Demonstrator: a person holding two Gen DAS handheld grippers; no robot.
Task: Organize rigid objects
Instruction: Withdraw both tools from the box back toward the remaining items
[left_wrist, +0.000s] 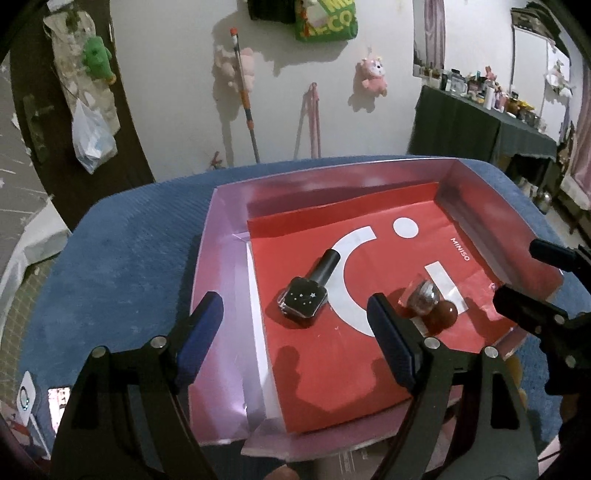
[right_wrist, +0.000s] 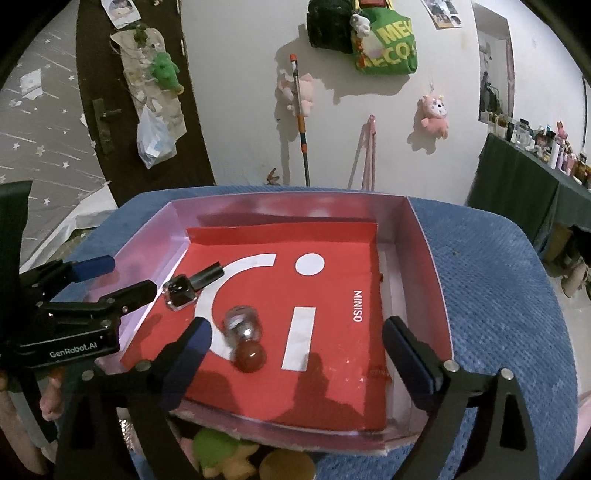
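A shallow pink box lined with a red MINISO sheet sits on a blue cushioned surface. In it lie a black nail polish bottle with a black cap and a clear round bottle with a dark red ball cap. My left gripper is open and empty above the box's near left part, the black bottle between its fingers' line. My right gripper is open and empty over the near edge, the round bottle just ahead of its left finger.
The blue cushion surrounds the box. Plush toys lie below the near edge. A phone lies at the left. A wall with hanging toys and a mop is behind; a cluttered dark table stands at right.
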